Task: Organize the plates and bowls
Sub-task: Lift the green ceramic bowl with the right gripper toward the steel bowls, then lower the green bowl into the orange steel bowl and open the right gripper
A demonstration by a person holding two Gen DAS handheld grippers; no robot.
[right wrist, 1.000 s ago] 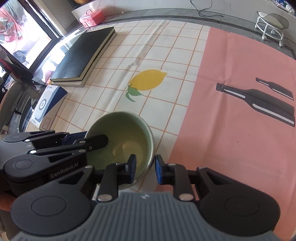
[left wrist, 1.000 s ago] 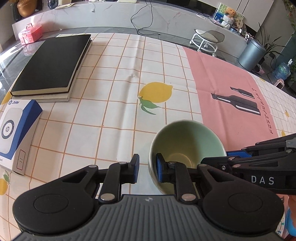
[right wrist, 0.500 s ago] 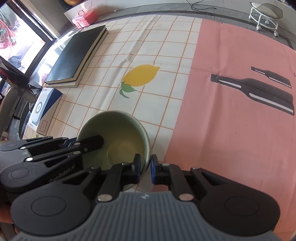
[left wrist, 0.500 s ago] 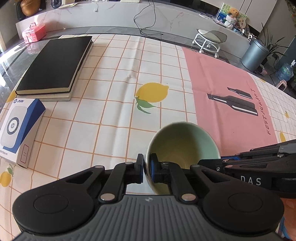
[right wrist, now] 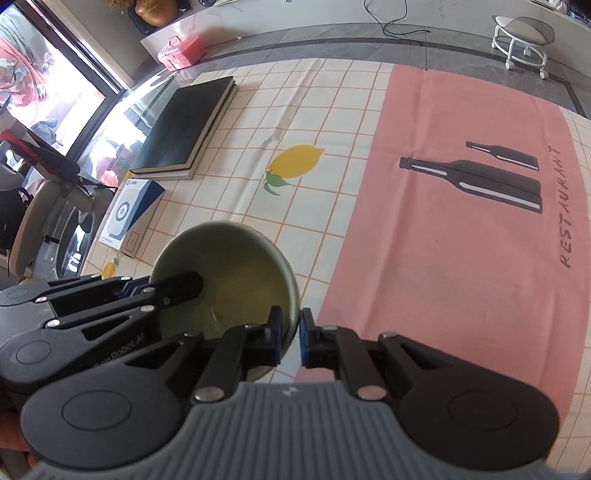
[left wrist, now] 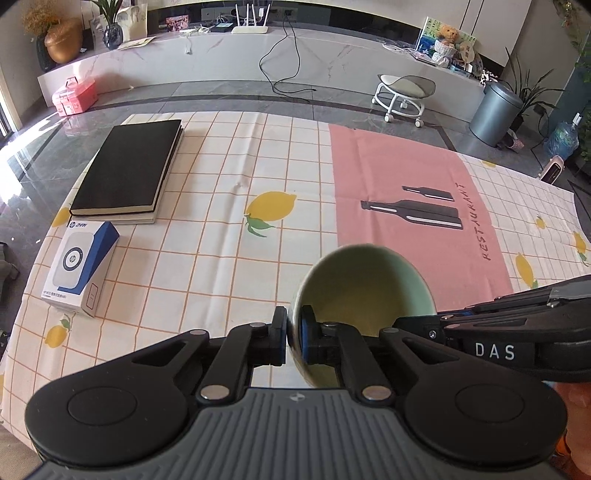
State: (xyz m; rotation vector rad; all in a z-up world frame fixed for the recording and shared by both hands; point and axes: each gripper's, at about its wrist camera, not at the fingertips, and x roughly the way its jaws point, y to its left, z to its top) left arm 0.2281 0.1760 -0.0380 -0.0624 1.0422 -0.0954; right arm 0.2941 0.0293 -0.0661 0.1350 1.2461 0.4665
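Both tongs (left wrist: 293, 341) on bowl (left wrist: 364, 286) rim

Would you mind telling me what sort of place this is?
Most likely a home living room: a tablecloth with lemons covers the table, and beyond it stand a rolling stool and a teddy bear.

Green bowl's (left wrist: 364, 284) near wall behind the left claw (left wrist: 293, 334); small print on the white-and-blue box (left wrist: 79, 267) illegible

We read "RESTAURANT" on the pink placemat (left wrist: 406, 177), "DAS" on the right gripper (left wrist: 495, 350), and "Robot.AI" on the left gripper (right wrist: 125, 350).
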